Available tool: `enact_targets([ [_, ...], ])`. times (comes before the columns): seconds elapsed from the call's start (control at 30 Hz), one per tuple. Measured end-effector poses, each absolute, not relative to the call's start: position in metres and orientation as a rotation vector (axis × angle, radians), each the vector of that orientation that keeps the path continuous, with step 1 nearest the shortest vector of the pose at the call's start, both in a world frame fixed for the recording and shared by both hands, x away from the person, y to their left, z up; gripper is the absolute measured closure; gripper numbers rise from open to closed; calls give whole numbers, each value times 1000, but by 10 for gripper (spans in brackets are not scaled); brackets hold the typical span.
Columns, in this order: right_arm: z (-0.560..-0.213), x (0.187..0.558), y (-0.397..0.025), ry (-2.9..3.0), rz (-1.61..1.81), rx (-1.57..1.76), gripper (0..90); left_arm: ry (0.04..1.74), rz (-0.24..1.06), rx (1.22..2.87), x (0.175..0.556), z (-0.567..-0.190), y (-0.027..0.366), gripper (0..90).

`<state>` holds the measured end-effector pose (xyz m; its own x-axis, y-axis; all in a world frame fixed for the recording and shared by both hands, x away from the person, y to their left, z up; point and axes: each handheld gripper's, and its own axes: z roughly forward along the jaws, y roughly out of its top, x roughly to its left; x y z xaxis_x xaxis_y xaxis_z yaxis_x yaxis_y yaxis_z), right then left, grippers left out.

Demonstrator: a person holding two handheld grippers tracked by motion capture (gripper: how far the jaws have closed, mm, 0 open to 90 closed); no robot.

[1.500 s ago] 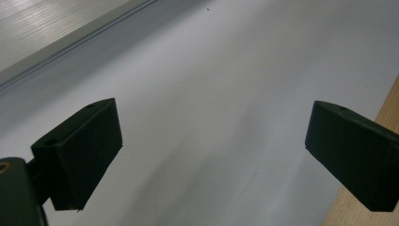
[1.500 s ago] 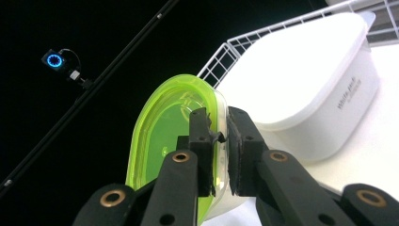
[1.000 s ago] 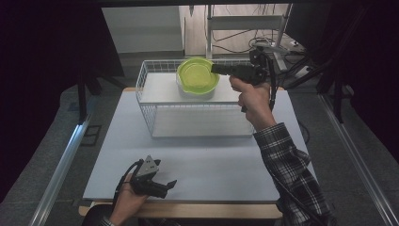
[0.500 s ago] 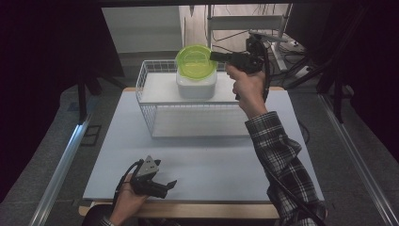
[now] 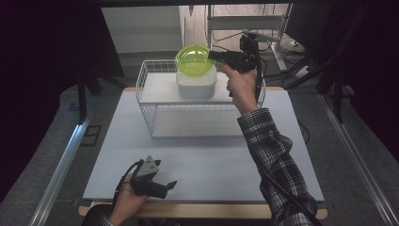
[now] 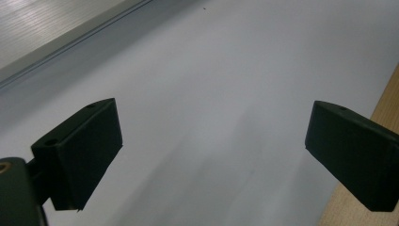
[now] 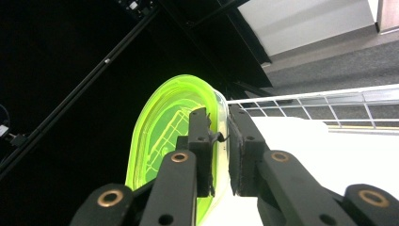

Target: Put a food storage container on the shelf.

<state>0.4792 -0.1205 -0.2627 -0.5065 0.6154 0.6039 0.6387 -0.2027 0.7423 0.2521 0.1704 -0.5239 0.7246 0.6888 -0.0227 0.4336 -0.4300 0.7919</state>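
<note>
High view first: the pale grey tabletop [image 5: 207, 155] carries a white wire basket [image 5: 155, 113] at its far end, and inside the basket sits a white plastic container with rounded corners [image 5: 196, 85]. Above that container, a translucent lime-green plastic lid [image 5: 194, 60] is held up in the air, roughly level and well above the basket's rim, with its near edge overlapping the container's top in this view — whether the two touch I cannot tell.

The right gripper [image 5: 217, 55], held by the hand [image 5: 241, 85] in a plaid sleeve [image 5: 277, 160], pinches the lid at its right edge. Right gripper view confirms it: the two black jaws stand closed on the lime-green lid's [image 7: 164, 136] rim, one pad on each face, with the basket wire [image 7: 320, 101] behind.

Down at the near edge of the table, the left gripper [image 5: 167, 186] lies idle in the other hand [image 5: 126, 202], well apart from the basket. Left gripper view shows its jaws spread wide with nothing between them, only bare table [image 6: 211, 94] below.

As for progress — the lid is gripped and lifted, so the grasp looks done. If the lid is coming off, what is left is to carry it clear and set it down; if it is going on, it has yet to be lowered and seated on the container.
</note>
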Motion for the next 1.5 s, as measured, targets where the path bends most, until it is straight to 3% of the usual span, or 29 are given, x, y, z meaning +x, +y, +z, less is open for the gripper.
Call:
enact_targets([
  [0.17,-260,480,-116,-2026,-1838,-1616,710,846,389,2098,252,-524,170,41],
  [0.5,-264,485,-115,-2065,-1825,-1656,696,842,390,2108,252,-524,170,41],
  [0.6,-264,485,-114,-2083,-1829,-1636,627,842,390,2108,252,-524,170,41],
  [0.97,-263,482,-117,-2184,-1872,-1492,241,843,390,2106,252,-524,170,41],
  [1.23,-270,470,-125,-2258,-1893,-1384,130,844,390,2104,252,-524,170,41],
  [1.5,-279,449,-130,-2407,-1880,-1284,82,846,391,2104,252,-525,170,41],
])
